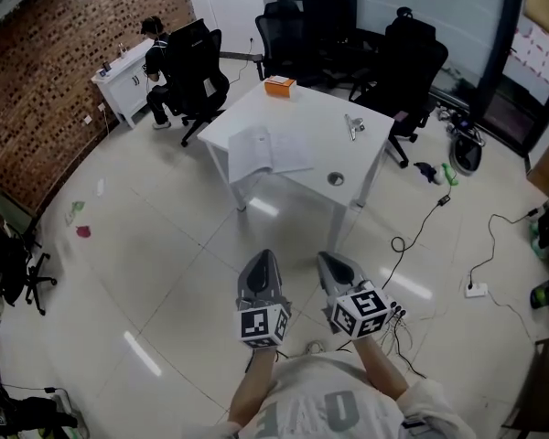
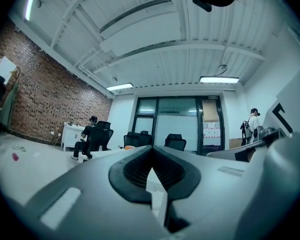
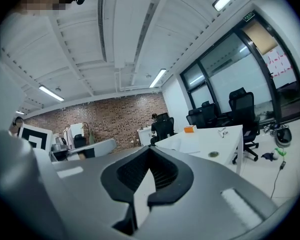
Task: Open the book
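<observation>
Item: book [image 1: 267, 150], pale, lying flat near the left front part of the white desk [image 1: 302, 108]. It appears to have pages spread on either side of a centre fold, though at this distance that is not certain. Also on the desk: an orange box [image 1: 279, 85] at the far corner, a small metal piece [image 1: 354, 127] and a round hole [image 1: 335, 179], all apart from the book. Left claw [image 1: 263, 259] and right claw [image 1: 334, 260]: side by side over bare floor [image 1: 165, 273], pointing level towards the desk and well apart from it. Each claw's own view shows its jaws drawn fully together, with nothing between them and nothing touching them. Stage: the scene fits two readings. Either the book is waiting to be reached, or it lies open already with the person standing off from the desk; the views do not decide between them. Handling notes good for either reading: hold both claws level and clear of each other, keep the book in sight, and mind the cable [image 1: 412, 236] and plug strip [image 1: 395, 311] on the floor at the right foot. The office chairs [image 1: 201, 71] crowd the far and side edges, so the near edge is the free one.
</observation>
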### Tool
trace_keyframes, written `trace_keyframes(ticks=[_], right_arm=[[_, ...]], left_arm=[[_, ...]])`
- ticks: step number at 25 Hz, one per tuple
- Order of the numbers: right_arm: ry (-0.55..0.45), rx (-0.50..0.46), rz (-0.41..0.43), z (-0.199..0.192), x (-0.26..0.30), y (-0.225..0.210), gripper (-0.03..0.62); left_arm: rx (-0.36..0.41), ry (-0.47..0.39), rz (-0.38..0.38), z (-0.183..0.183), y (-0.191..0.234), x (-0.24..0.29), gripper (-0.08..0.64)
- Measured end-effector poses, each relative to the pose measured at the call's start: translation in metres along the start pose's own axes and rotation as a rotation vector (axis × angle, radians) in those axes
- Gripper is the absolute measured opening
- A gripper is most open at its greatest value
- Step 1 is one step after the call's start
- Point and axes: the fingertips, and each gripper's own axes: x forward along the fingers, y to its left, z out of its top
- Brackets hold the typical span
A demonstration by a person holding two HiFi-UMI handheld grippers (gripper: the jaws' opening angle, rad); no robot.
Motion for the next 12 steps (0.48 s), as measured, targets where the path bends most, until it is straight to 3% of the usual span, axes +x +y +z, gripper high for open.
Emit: trace_keyframes(ticks=[12], right_arm=[[-0.019, -0.006, 0.006, 0.0021, -0.0051, 0.0115, 0.002]], left_arm=[[0.01, 0.013, -0.004, -0.0004, 0.0002, -0.0105, 0.014]])
